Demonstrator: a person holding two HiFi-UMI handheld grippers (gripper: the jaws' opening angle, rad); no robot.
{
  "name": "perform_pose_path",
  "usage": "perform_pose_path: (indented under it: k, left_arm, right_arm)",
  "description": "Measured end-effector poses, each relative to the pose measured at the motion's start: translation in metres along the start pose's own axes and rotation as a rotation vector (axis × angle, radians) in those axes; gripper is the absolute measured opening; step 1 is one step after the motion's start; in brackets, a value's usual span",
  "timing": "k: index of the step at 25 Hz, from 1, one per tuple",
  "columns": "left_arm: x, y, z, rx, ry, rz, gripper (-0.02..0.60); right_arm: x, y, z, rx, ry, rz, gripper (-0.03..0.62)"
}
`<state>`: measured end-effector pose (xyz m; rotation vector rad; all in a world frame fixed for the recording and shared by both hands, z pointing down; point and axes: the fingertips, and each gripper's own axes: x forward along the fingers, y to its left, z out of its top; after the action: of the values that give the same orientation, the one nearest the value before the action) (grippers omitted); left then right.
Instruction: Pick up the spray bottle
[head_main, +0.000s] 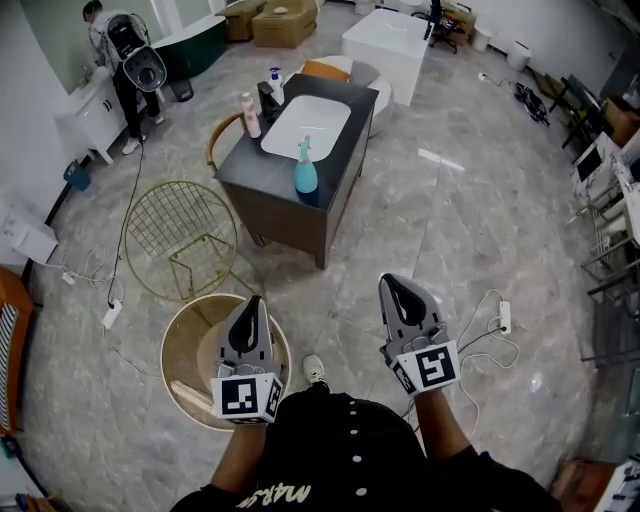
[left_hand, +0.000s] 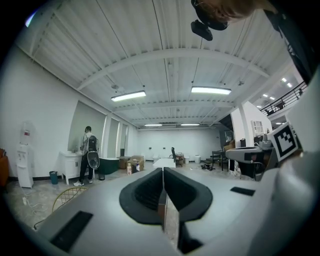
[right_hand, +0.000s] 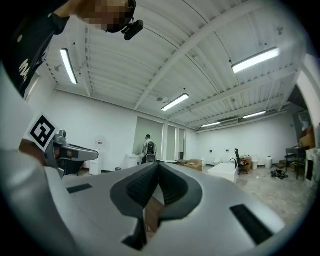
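Left gripper (left_hand: 163, 170) pointing level across the room, jaws pressed together with nothing between them. Far left, a person (left_hand: 88, 150) with a backpack stands at a white cabinet (left_hand: 69, 164). A water dispenser (left_hand: 24, 161) sits further left, and gold wire furniture (left_hand: 67, 196) near left.

On the worktop (head_main: 352, 135), at its near edge, the spray bottle (head_main: 305, 172), just before the basin (head_main: 305, 125). At the far left corner, two bottles (head_main: 251, 114). Left of the worktop, on the floor, a wire basket (head_main: 180, 240). Nearer, a round bin (head_main: 175, 345) under the left gripper (head_main: 254, 303). To the right, well short of the worktop, the right gripper (head_main: 393, 284).
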<state>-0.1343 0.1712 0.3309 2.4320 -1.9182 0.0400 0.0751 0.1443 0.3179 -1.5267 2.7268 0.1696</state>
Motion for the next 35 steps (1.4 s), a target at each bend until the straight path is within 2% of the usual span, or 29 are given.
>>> perform_pose_path:
  k: [10,18,27,35]
  left_arm:
    - [0.057,0.041,-0.001,-0.015,0.013,-0.034,0.017]
    - [0.104,0.058,-0.019,-0.029,0.054,-0.033,0.017]
    - [0.208,0.082,-0.012,-0.015,0.045,0.014,0.017]
    - [0.314,0.09,0.015,-0.007,0.01,0.065,0.017]
  right_arm:
    - [0.066,-0.013,-0.011,0.0,0.023,-0.042,-0.005]
    - [0.108,-0.035,-0.033,0.023,0.054,-0.048,-0.005]
    - [0.208,-0.096,-0.045,0.03,0.024,-0.011,-0.005]
    - [0.299,-0.169,-0.035,0.004,-0.009,0.048,-0.005]
